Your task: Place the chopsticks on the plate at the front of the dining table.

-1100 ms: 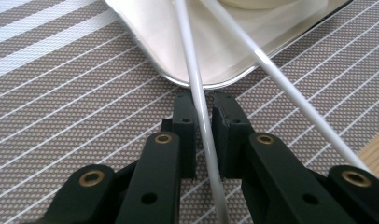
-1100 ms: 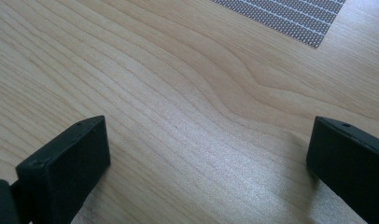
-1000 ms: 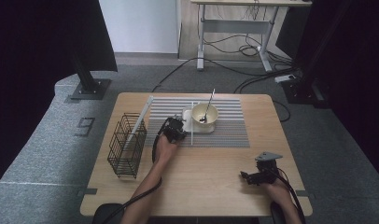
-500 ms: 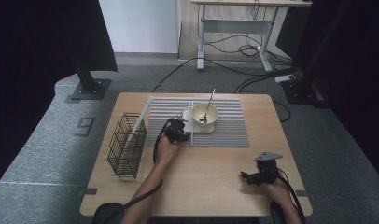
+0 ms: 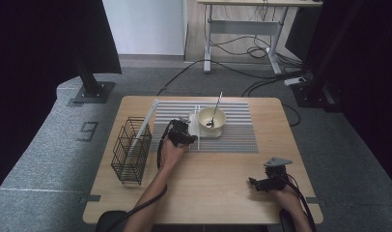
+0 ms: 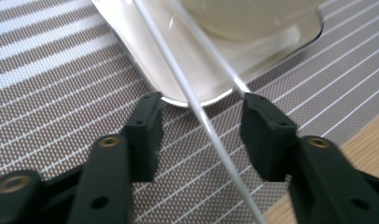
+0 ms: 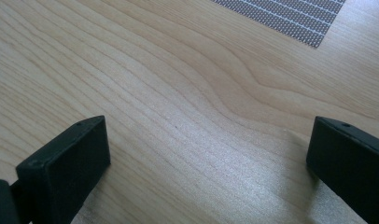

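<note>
My left gripper (image 5: 189,140) rests on the striped placemat (image 5: 232,137) at the near edge of a white square plate (image 5: 194,126). Its jaws have just been opening and now stand apart. One thin white chopstick (image 6: 178,77) runs between them without touching either pad. A second chopstick (image 6: 211,51) ends near the right jaw's tip. Both lie across the plate (image 6: 131,60). A cream bowl (image 5: 212,117) with a metal spoon (image 5: 215,110) sits on the plate. My right gripper (image 5: 252,182) is open over bare wood (image 7: 178,93) at the front right, with nothing between its jaws.
A black wire basket (image 5: 131,151) stands at the table's left, and a long white strip (image 5: 147,121) leans from the placemat's corner into it. The placemat's corner (image 7: 290,14) lies ahead of the right gripper. Bare tabletop (image 5: 213,193) stretches along the front.
</note>
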